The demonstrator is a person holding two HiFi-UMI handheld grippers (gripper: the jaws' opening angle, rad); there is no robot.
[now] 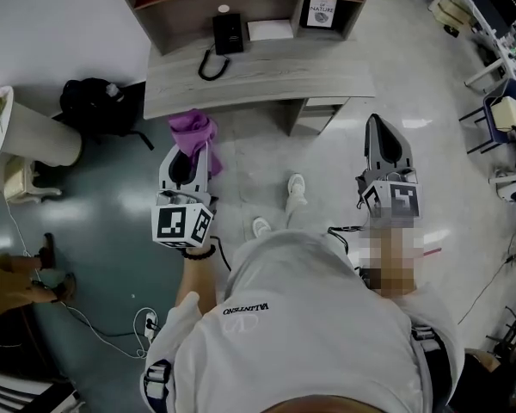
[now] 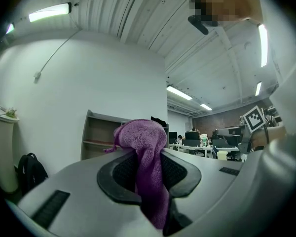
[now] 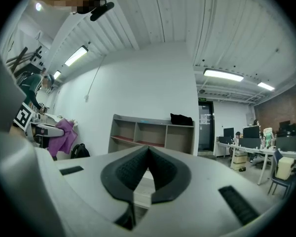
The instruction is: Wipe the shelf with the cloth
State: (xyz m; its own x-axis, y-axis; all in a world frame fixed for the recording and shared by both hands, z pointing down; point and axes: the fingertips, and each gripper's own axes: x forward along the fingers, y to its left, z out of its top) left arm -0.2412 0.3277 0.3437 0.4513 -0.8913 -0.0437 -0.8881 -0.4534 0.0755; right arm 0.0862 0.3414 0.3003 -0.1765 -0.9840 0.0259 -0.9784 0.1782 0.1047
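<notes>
Here the grey shelf (image 1: 148, 26) stands behind its worktop (image 1: 258, 80), ahead of the person. The left gripper (image 1: 189, 163) hangs just short of the worktop's front edge, its fingers pinching the purple cloth (image 1: 194, 132), which drapes over their tips. The right gripper (image 1: 380, 132) is alongside, its fingers pressed together on nothing.

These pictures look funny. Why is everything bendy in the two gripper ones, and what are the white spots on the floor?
Left gripper view: a wide-angle lens bends straight lines and blackens the corners; the cloth looms big. Right gripper view: same bulge and dark rim. Head view: those spots are likely lamp glare on the shiny floor.
</notes>
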